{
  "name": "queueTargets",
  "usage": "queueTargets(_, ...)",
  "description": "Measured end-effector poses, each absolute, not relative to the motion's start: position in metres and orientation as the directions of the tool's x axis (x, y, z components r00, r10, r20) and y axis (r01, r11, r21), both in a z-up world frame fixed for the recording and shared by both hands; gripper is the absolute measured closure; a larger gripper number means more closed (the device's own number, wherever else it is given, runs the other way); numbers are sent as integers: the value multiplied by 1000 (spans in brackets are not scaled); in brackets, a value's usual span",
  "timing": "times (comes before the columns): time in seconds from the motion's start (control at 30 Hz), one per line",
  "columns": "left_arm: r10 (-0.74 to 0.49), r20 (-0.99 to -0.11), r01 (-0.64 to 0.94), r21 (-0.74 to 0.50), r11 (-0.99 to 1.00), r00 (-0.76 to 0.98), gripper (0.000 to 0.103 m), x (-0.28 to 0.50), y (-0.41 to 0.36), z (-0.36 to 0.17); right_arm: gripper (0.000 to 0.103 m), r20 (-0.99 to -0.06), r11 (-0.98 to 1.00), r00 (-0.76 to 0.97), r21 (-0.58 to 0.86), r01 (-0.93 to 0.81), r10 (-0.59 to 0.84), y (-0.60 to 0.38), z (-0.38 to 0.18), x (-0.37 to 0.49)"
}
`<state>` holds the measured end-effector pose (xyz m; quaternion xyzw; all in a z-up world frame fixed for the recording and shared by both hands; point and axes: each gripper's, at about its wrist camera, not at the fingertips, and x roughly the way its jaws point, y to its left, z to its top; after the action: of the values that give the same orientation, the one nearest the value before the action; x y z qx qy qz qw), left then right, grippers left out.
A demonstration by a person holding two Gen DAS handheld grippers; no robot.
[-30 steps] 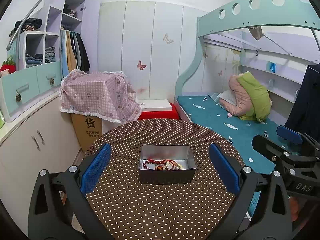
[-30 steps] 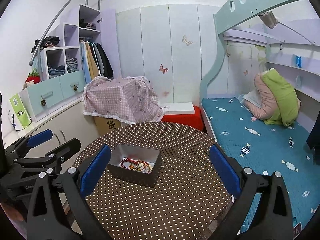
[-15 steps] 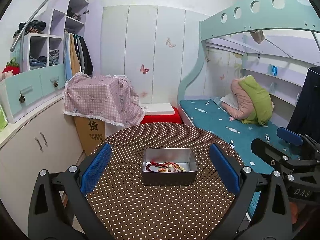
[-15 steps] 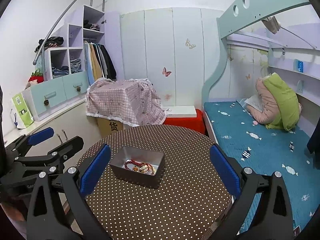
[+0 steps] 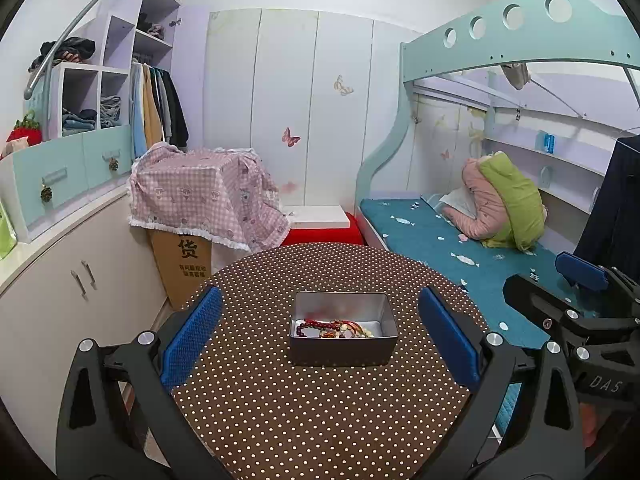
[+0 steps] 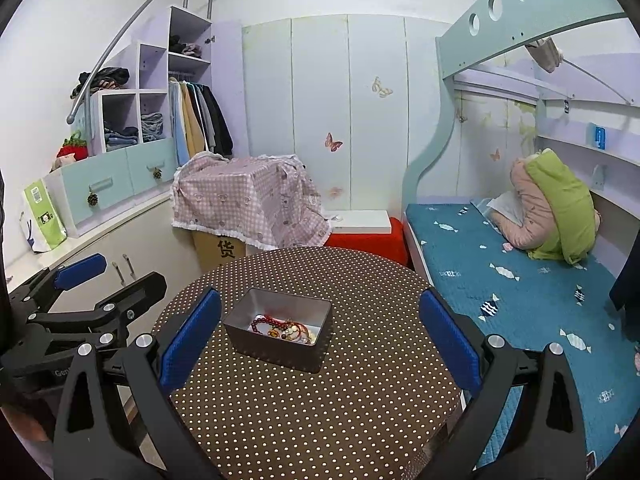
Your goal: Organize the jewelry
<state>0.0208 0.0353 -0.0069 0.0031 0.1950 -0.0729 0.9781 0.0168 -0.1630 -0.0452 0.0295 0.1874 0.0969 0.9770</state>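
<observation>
A grey metal tin [image 5: 343,350] stands on a round table with a brown dotted cloth [image 5: 304,412]. In it lie red bead bracelets and other jewelry [image 5: 338,328]. My left gripper [image 5: 320,340] is open and empty, held back from the tin on the near side. The tin also shows in the right wrist view [image 6: 280,344] with the jewelry [image 6: 286,330] inside. My right gripper [image 6: 320,340] is open and empty, to the tin's right and back from it. Each gripper shows at the side of the other's view.
A bunk bed with a teal mattress [image 5: 452,248] stands right of the table. A cardboard box under a pink checked cloth [image 5: 204,196] and a red stool [image 5: 320,236] stand behind it. White cabinets [image 5: 60,280] line the left wall.
Both grippers have pulled back and risen a little from the table, so the tin looks smaller and farther. Both stay open; the tin and jewelry have not moved.
</observation>
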Motion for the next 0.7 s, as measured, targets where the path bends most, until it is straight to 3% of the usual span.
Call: queueTargets(0.7, -136, -404, 139, -21, 990, 905, 5, 15, 43, -11, 8, -392, 987, 906, 59, -148, 160, -151, -48, 14)
